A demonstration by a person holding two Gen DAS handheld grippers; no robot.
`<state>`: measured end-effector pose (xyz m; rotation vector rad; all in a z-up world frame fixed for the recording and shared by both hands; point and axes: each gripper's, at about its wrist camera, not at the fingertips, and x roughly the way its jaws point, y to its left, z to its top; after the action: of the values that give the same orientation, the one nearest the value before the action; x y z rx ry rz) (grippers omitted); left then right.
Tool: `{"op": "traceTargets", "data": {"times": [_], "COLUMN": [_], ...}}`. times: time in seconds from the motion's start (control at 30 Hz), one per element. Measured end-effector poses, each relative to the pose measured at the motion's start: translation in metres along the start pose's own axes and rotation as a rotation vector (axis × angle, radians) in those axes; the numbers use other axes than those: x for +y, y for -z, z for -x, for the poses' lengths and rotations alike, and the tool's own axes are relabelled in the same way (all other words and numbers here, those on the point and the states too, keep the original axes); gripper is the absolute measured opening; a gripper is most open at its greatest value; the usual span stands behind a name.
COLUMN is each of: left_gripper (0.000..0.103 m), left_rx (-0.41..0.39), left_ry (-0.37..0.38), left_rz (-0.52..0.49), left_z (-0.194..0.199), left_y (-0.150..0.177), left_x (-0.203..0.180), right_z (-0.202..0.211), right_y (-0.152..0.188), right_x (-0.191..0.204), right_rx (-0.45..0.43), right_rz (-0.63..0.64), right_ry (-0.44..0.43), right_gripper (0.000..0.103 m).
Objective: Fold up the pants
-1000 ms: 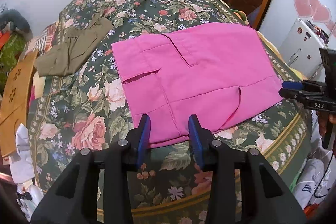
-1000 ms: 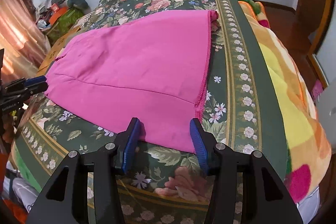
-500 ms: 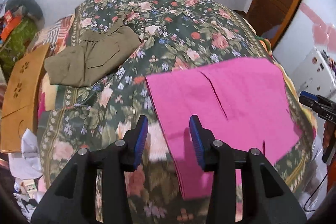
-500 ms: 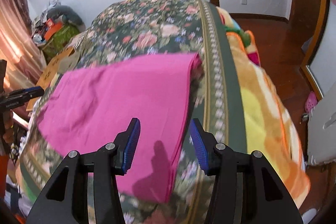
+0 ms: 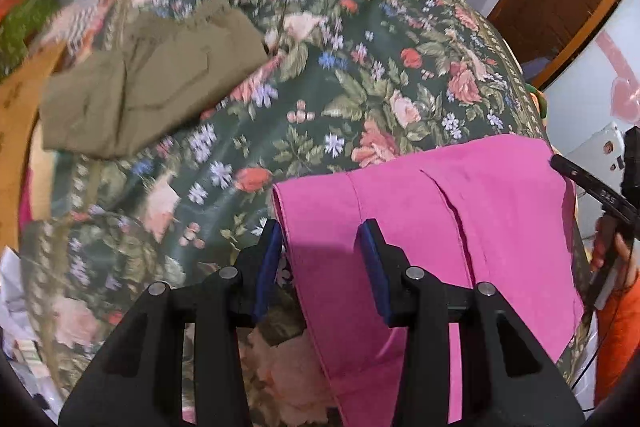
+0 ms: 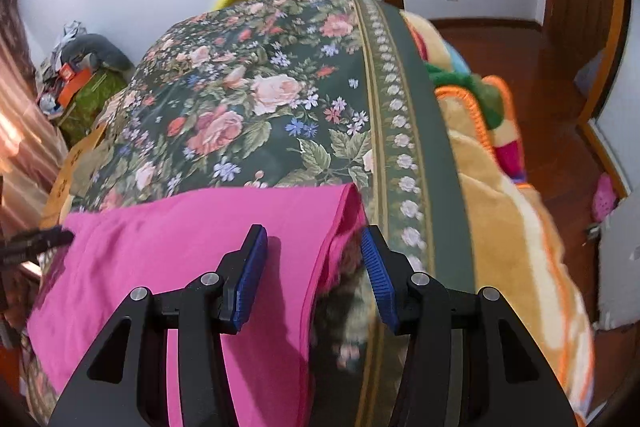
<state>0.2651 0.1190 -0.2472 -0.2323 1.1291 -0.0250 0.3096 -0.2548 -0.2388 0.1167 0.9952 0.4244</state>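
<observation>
A: Where are the pink pants (image 5: 480, 211)?

B: On the near end of the bed, spread over the floral bedspread (image 5: 360, 75). It is smooth matte cloth, folded into a broad flat rectangle. A stitched seam and a slit-like fold line cross its top.

A: And the left gripper (image 5: 320, 259)?

B: It hangs over the left edge of the pants. Its jaws stand apart, their ribbed blue pads clear of the cloth. That doubled edge of the pants runs down between them.

A: The right gripper (image 6: 316, 267)?

B: Its jaws are apart as well, straddling the right-hand edge of the pants (image 6: 208, 227). That edge arches up a little and shows a dark gap beneath. The pads do not press on the fabric.

A: Anything else on the bed?

B: An olive-green garment (image 5: 144, 83) lies crumpled and loosely folded at the far left, well apart from the pants. A thick fleecy blanket (image 6: 504, 211), tan with bright orange-edged patches, hangs off the right side beside the bedspread's green flowered border.
</observation>
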Motion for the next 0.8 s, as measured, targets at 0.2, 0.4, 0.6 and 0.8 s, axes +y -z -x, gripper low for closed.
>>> {"op": "traceTargets", "data": {"times": [0.2, 0.4, 0.6, 0.8], "left_gripper": [0.037, 0.006, 0.007, 0.009], "left_rx": [-0.032, -0.112, -0.118, -0.114], "left_ry": [-0.038, -0.277, -0.323, -0.288], "left_rz": [-0.049, -0.237, -0.268, -0.226], "left_z": [0.002, -0.001, -0.006, 0.014], "left_y": [0.004, 0.017, 0.021, 0.016], "left_x": [-0.009, -0.032, -0.034, -0.031], "right_z": [-0.022, -0.023, -0.027, -0.001], "right_y": [0.001, 0.004, 0.004, -0.005], "right_x": [0.006, 0.016, 0.023, 0.024], "right_rx": [0.038, -0.003, 0.01, 0.027], "right_rz": [0.059, 0.168, 0.255, 0.218], "right_ry": [-0.021, 0.067, 0.179, 0.148], "right_gripper": [0.018, 0.006, 0.006, 0.011]}}
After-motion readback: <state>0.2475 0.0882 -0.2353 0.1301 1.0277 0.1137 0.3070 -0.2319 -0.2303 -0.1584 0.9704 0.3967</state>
